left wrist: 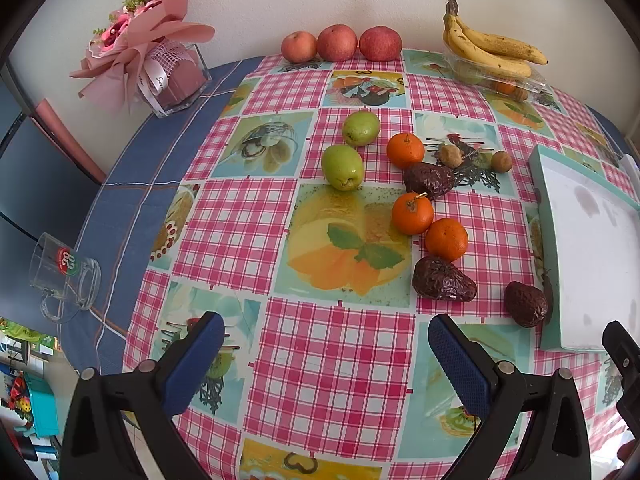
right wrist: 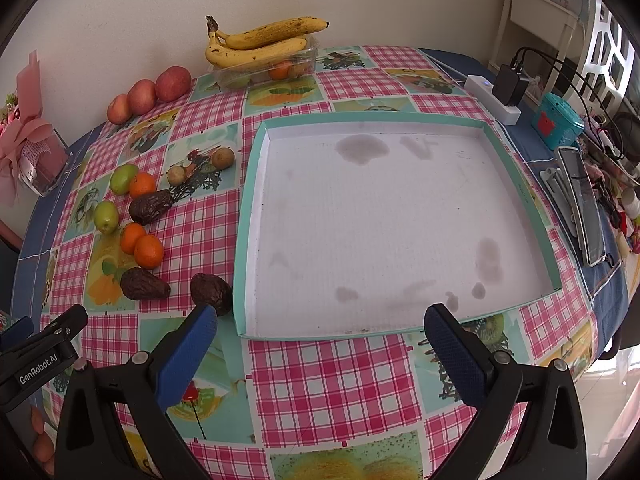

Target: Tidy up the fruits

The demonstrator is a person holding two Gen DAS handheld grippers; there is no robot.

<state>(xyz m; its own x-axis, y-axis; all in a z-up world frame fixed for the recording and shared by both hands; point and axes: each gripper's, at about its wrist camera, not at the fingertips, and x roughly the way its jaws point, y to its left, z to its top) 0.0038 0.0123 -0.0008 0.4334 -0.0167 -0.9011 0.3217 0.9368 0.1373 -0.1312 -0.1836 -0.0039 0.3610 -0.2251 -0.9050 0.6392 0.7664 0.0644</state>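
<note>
Both the left gripper (left wrist: pixel 326 360) and the right gripper (right wrist: pixel 320 352) hang wide open over the checked tablecloth (left wrist: pixel 332 364), holding nothing. Just ahead of the right one lies the shallow tray (right wrist: pixel 516 184), bare inside. Left of it sit three dark wrinkled fruits (right wrist: pixel 145 284), perhaps dates, then three oranges (right wrist: pixel 149 251) and two green fruits (right wrist: pixel 106 216). Farther back, apples (right wrist: pixel 173 83) and bananas (right wrist: pixel 256 54) line the wall.
</note>
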